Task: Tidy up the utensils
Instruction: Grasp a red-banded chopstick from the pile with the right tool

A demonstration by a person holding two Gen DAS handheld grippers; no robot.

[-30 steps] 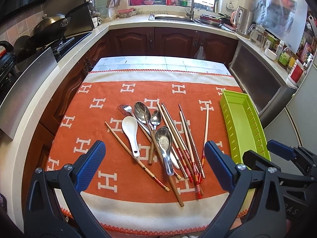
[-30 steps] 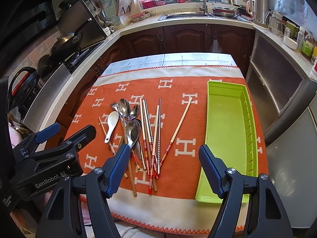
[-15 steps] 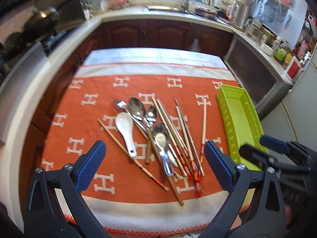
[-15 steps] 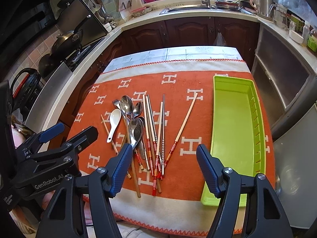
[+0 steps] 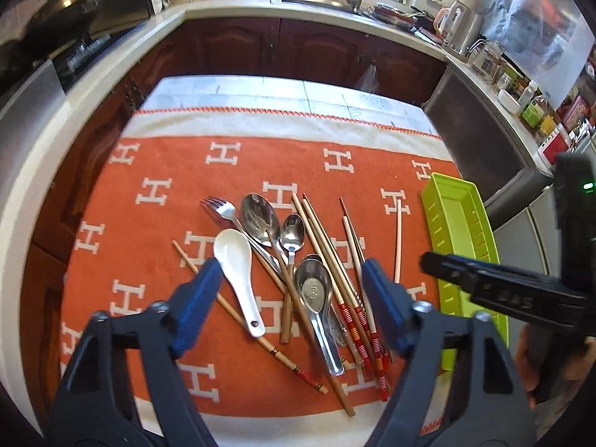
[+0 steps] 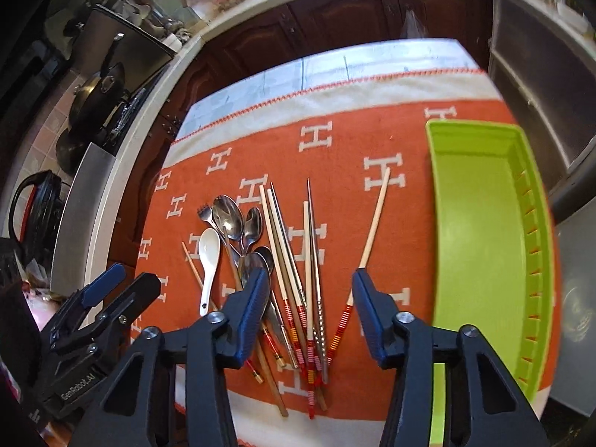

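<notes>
Two hand-held grippers, left [image 5: 288,290] & right [image 6: 311,305], hover w/ jaws apart over utensil pile [image 6: 275,268] mid-tabletop. Green tray [image 6: 480,231] sits empty at cloth's [image 6: 335,119] right edge, w/ bare orange cloth between.

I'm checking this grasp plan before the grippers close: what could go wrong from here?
1. The red-banded wooden chopsticks lie crossed over one another, so the open right gripper may pinch several or scatter them.
2. The metal spoons overlap chopsticks in the pile; lifting one piece could drag the rest.
3. The long green plastic tray is narrow, so a chopstick carried askew might catch its rim.
</notes>
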